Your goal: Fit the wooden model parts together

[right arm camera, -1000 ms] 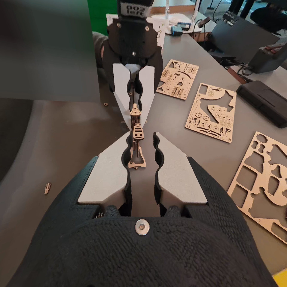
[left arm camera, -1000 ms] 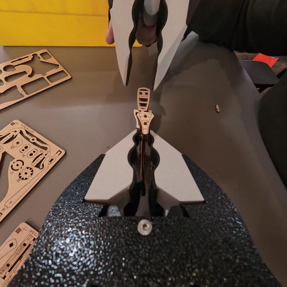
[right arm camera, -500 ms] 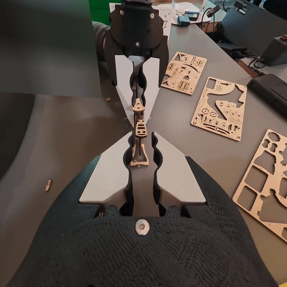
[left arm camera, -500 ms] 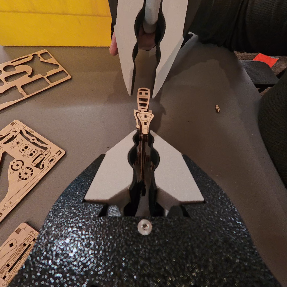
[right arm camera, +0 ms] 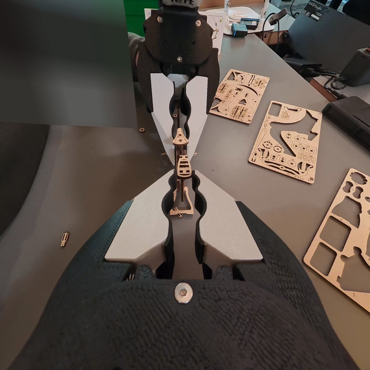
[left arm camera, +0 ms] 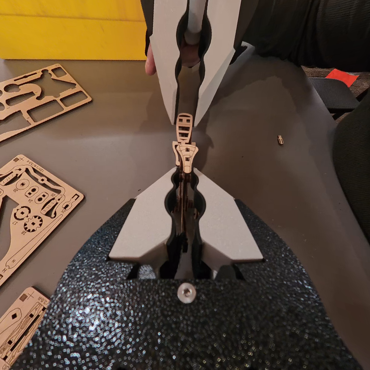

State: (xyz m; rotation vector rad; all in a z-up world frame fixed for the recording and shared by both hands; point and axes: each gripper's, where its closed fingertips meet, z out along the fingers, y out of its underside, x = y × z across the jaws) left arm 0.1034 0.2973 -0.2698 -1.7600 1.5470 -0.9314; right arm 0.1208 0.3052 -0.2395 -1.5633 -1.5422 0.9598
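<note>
My left gripper (left arm camera: 185,170) is shut on a thin wooden model (left arm camera: 185,158), held upright on edge above the grey table (left arm camera: 120,140). The model's seat-shaped piece and ladder-like end piece (left arm camera: 184,128) stick out past the fingertips. My right gripper (right arm camera: 183,171) faces the left one and is open. Its two fingertips flank the ladder-like end piece (right arm camera: 183,167), and I cannot tell whether they touch it. The model's lower frame (right arm camera: 182,208) hangs between the right fingers. The right gripper (left arm camera: 184,123) shows at the top of the left wrist view, and the left gripper (right arm camera: 181,159) at the top of the right wrist view.
Laser-cut wooden part sheets (left arm camera: 30,200) (right arm camera: 284,144) lie on the table beside the grippers. A small loose wooden part (left arm camera: 281,139) (right arm camera: 64,239) lies apart. A yellow block (left arm camera: 70,30) stands behind. Black devices (right arm camera: 348,122) and the table edge (left arm camera: 300,140) are nearby. There is about 4 centimeters between the tips of the two grippers.
The right gripper has moved toward the left one, so its fingertips now flank the model's ladder-like end, and its jaws have narrowed a little. The left gripper holds still.
</note>
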